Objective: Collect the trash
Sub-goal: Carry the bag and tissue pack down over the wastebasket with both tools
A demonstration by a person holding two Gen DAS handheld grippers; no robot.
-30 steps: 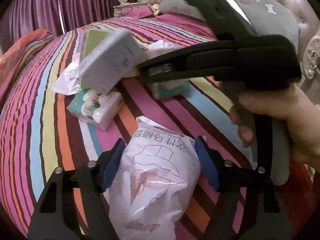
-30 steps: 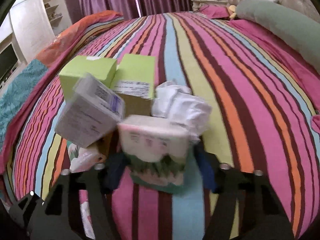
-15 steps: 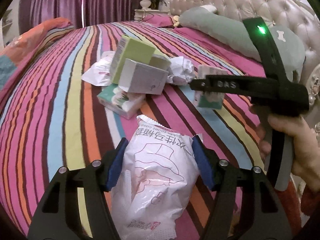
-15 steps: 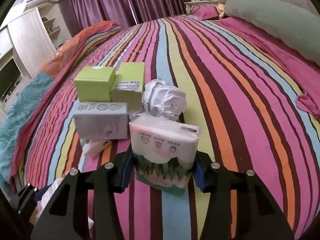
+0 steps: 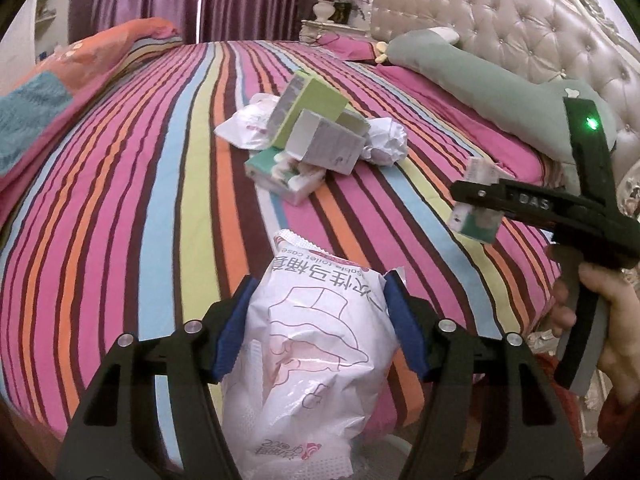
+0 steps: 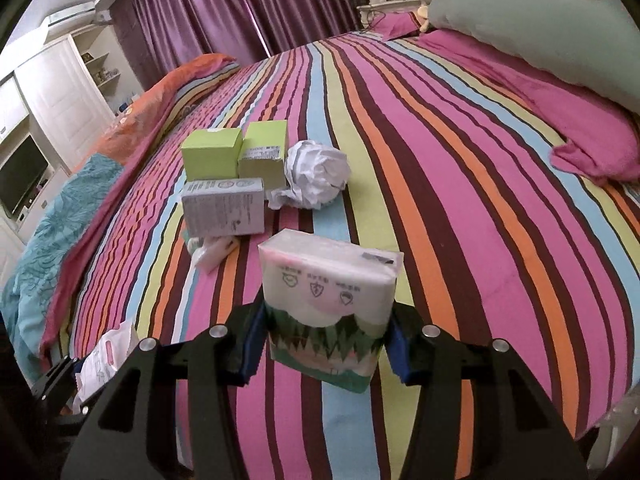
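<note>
Above the striped bed (image 5: pixel 160 200), left tongs (image 5: pixel 316 322) clamp a white plastic bag (image 5: pixel 308 360). Right tongs (image 6: pixel 326 344) grip a tissue pack (image 6: pixel 328 296); remaining boxes (image 6: pixel 224 208) and crumpled paper (image 6: pixel 318 172) lie mid-bed.

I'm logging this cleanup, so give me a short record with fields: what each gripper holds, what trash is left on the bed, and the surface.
left gripper: jaws shut on white plastic bag
right gripper: jaws shut on tissue pack
left on bed: green boxes, grey box, crumpled paper ball, second tissue pack, plastic wrapper
surface: striped bedspread
pile state: boxes clustered, touching each other
</note>
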